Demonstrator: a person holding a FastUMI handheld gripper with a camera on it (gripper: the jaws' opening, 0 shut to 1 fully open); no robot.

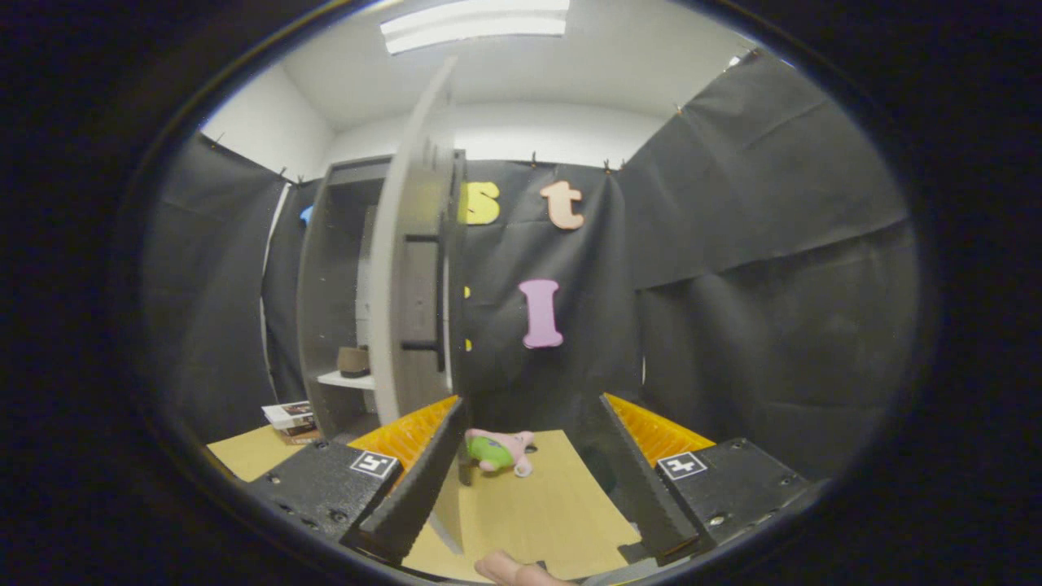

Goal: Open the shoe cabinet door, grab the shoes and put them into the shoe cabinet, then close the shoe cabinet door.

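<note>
Wooden floor (562,521) carries cabinet (326,325), pink shoe (501,452), booklets (289,417).

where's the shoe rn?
In the gripper view, the pink and green shoe lies on the wooden floor just ahead of the open gripper, right of the open cabinet door.

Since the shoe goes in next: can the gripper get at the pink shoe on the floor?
Probably yes: the open gripper has the pink shoe just ahead between its fingers, bare floor between; the open cabinet door stands close left.
</note>
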